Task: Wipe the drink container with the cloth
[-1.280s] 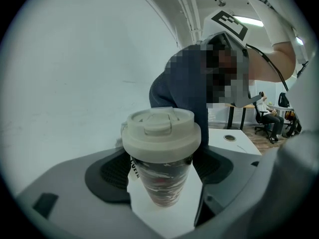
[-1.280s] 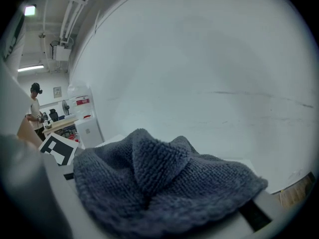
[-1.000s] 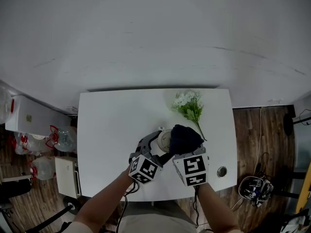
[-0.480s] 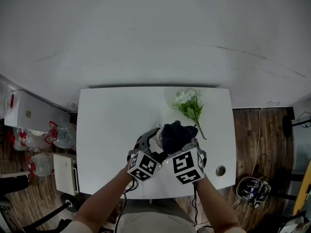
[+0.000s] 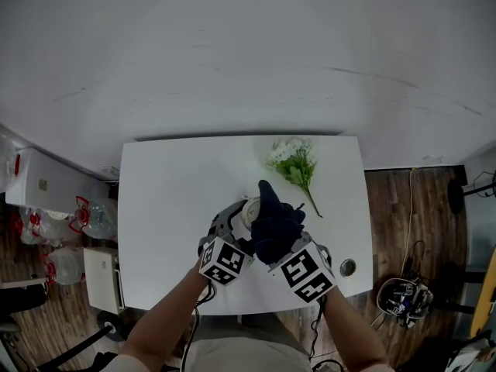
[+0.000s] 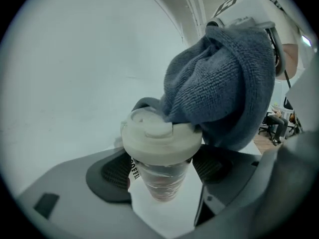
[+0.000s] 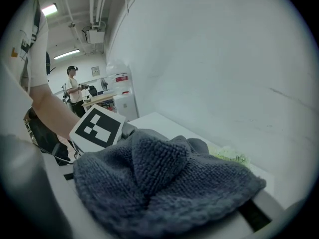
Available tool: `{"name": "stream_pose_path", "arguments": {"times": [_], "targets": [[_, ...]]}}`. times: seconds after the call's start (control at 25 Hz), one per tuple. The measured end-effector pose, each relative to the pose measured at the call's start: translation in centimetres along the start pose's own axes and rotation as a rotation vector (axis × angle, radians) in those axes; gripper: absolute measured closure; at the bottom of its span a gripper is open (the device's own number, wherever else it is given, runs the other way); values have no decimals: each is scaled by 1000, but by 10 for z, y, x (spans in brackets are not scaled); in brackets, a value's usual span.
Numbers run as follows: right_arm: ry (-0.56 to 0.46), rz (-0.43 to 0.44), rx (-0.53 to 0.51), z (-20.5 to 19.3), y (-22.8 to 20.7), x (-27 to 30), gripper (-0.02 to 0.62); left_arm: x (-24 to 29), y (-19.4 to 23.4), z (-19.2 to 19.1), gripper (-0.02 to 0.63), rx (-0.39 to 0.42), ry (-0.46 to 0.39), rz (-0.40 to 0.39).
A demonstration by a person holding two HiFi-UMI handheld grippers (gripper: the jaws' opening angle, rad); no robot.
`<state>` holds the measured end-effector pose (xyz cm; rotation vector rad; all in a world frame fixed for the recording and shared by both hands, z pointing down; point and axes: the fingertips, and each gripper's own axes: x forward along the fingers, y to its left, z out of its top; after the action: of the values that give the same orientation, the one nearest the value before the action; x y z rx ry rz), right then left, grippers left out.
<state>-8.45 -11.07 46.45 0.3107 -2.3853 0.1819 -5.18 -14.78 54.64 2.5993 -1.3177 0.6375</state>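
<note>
A clear drink cup (image 6: 162,180) with a white lid (image 6: 160,136) stands between the dark pads (image 6: 117,171) of my left gripper (image 6: 162,176), which is shut on its body. In the head view the cup's lid (image 5: 249,209) shows just left of the dark blue-grey cloth (image 5: 273,223). My right gripper (image 5: 280,237) is shut on that cloth, which hides its jaws. The cloth (image 6: 224,83) rests against the right side of the lid and hangs over it. In the right gripper view the bunched cloth (image 7: 164,183) fills the foreground.
A bunch of white flowers with green stems (image 5: 293,161) lies on the white table (image 5: 170,192) behind the cup. A round cable hole (image 5: 348,267) sits near the table's front right corner. A person (image 7: 75,86) stands far off in the room.
My right gripper has carried the cloth left, from beside the cup onto its lid, and has turned on the way. The left gripper and the cup have stayed put.
</note>
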Motion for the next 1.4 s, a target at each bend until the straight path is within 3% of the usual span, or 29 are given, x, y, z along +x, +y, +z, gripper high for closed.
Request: {"name": "stream_pose_path", "arguments": {"times": [0.28,0.4,0.6,0.8,1.08,1.24,1.4], "targets": [[-3,-120,12,-12,-41,-17,558,0,0,-1,216,-28,0,19],[-16,-152,-2,-4,-53,-11,558,1,3,0,218,-59,1,31],[-34,-203,-54,18,-58,12,558,1,-6,-1,218,-33,-10,4],[11,-170,-164,24,-38,26,558,0,-4,0,216,-52,-15,20],[9,48,-128,3,2,5,560,2,-5,-1,216,-57,-3,17],[25,41,-98,-12,-10,-9,558,2,-5,-2,218,-74,-13,22],[5,-38,-23,-16,-39,-18,559,3,-6,-2,218,-88,-11,19]]}}
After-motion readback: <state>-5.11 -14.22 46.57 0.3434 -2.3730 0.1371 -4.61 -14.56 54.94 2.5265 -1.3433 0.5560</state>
